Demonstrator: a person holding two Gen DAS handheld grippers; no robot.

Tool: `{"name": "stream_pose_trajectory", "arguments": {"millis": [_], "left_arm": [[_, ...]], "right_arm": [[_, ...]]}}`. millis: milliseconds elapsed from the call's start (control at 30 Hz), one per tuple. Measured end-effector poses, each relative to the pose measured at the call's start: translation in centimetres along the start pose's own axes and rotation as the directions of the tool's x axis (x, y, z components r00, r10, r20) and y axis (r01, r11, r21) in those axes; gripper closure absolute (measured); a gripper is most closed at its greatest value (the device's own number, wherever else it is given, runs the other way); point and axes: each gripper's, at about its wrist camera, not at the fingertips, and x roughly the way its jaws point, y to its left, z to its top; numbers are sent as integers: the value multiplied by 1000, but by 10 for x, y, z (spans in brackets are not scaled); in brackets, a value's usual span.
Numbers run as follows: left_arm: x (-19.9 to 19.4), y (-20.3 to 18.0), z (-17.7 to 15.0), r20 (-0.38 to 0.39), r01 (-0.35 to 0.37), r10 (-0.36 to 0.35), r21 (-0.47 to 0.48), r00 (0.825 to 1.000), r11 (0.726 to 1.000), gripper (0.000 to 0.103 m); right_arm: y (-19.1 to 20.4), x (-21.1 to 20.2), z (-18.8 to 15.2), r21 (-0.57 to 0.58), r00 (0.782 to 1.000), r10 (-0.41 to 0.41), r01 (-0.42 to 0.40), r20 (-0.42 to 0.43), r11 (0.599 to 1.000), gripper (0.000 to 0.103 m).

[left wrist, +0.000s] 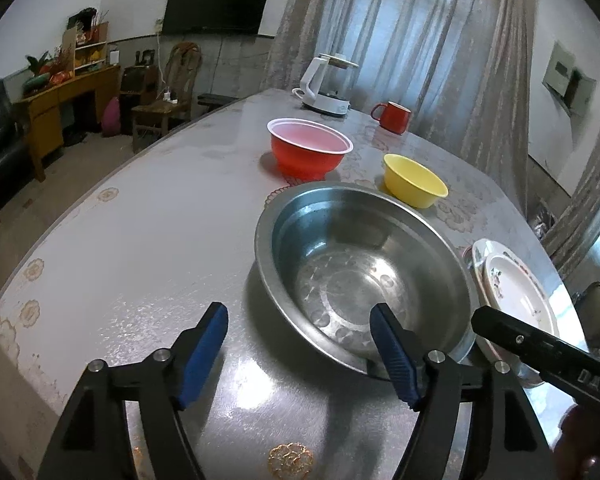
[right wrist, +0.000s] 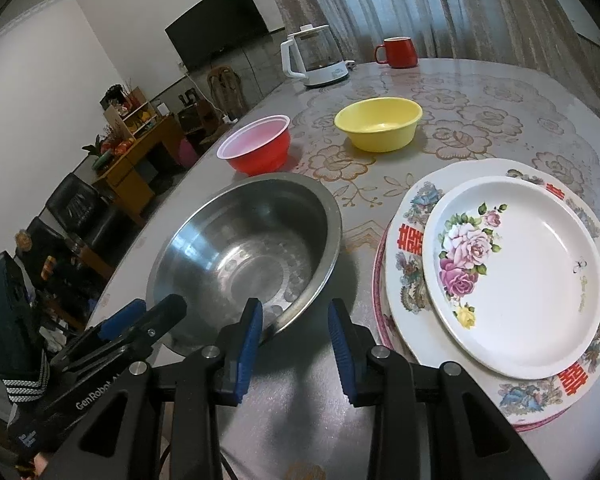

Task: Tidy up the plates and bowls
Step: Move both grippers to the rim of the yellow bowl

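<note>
A large steel bowl [left wrist: 364, 272] [right wrist: 248, 256] sits on the table near its front edge. Behind it stand a red plastic bowl [left wrist: 310, 148] [right wrist: 258, 146] and a yellow bowl [left wrist: 414, 180] [right wrist: 380, 122]. To its right lies a stack of plates: a small rose-patterned plate [right wrist: 516, 276] [left wrist: 516, 292] on a larger decorated plate [right wrist: 410, 220] on a pink-rimmed one. My left gripper [left wrist: 298, 320] is open and empty, its right finger over the steel bowl's near rim. My right gripper [right wrist: 294, 320] is open and empty, just in front of the bowl and plates.
A white kettle [left wrist: 326, 86] [right wrist: 314, 58] and a red mug [left wrist: 392, 116] [right wrist: 398, 52] stand at the far side of the round table [left wrist: 148, 240]. Chairs, a wooden cabinet and a sofa lie beyond the table's left edge. Curtains hang behind.
</note>
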Motion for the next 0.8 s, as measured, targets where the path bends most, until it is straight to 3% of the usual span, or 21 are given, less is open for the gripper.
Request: {"name": "stream_pose_trajectory", "arguments": {"millis": [167,333,433,600,800], "left_arm": [[-7,-4,18,12,16,-16,1,1000,1000,24],[-6,-27,47,21,35,-36,66,999,997,23],[0,-43,67,20,62,-64,97,998,993,17],[26,-70,100,-57,130,-123,121,991,984,17],[73,-92,131,-132,103,-85,133,988,986,17]], "right_arm": [[-5,-9,12,-5,1000,-4,4,26,1000,69],[-22,-18,42,-13,997,-49,49,61,999,69],[-39,-18,66,-19,993,-87,89,77,996,69],[-93,0,114,90,995,-99,99,0,991,69],[-136,33,163,177,995,-82,89,-50,980,64]]}}
